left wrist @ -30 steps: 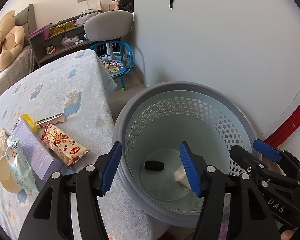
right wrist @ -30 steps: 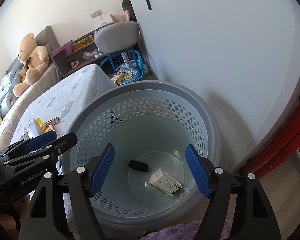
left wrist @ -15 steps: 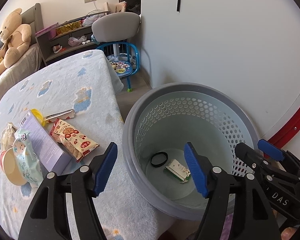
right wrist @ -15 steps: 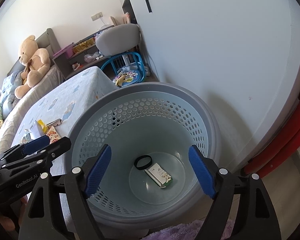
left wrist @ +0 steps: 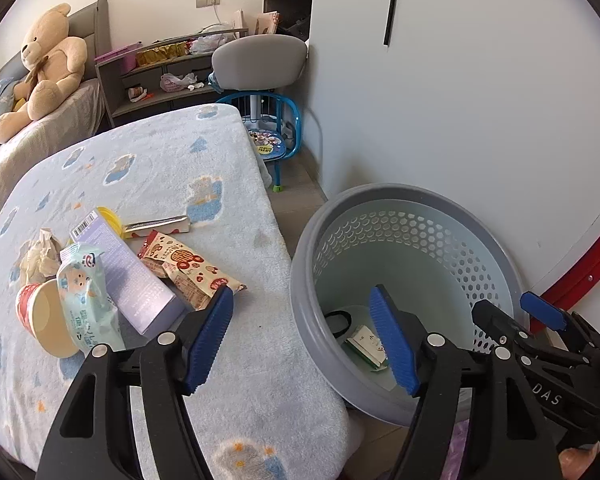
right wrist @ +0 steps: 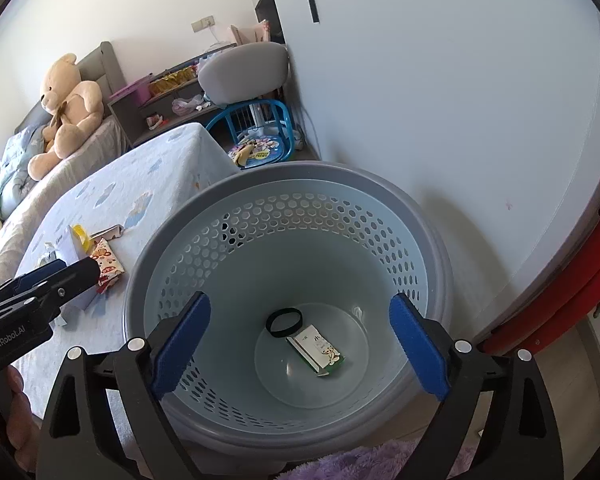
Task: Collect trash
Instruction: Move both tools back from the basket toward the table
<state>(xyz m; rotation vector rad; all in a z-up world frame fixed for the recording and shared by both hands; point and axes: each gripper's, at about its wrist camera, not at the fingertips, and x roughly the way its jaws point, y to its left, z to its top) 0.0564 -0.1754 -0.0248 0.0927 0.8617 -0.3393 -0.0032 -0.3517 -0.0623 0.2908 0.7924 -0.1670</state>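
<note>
- Left wrist view: the left gripper [left wrist: 302,338] fills the bottom of the frame, its jaws apart and grasping nothing; they have just been opening. One blue pad sits over the surface [left wrist: 148,168], the other over the basket [left wrist: 496,256] at lower right.
- On the blanket-covered surface, at centre left, the trash lies in a loose heap: a purple box [left wrist: 124,272], a red patterned snack wrapper [left wrist: 184,266], a pale blue wipes pack [left wrist: 86,300], a paper cup [left wrist: 40,322] tipped on its side, a crumpled tissue [left wrist: 40,254] and a silver stick wrapper [left wrist: 158,225].
- The right gripper's black arm pokes in at the lower right edge, beside the basket.
- Right wrist view: the right gripper [right wrist: 300,344] hangs over the basket mouth, released and empty, its jaws wide and just been opening.
- On the basket floor lie a small green-and-white carton [right wrist: 318,350] and a black ring [right wrist: 285,322], just beside each other.
- The left gripper reaches in from the left edge, over the surface near the snack wrapper.
- A teddy bear [right wrist: 68,108] sits on the bed at upper left.
</note>
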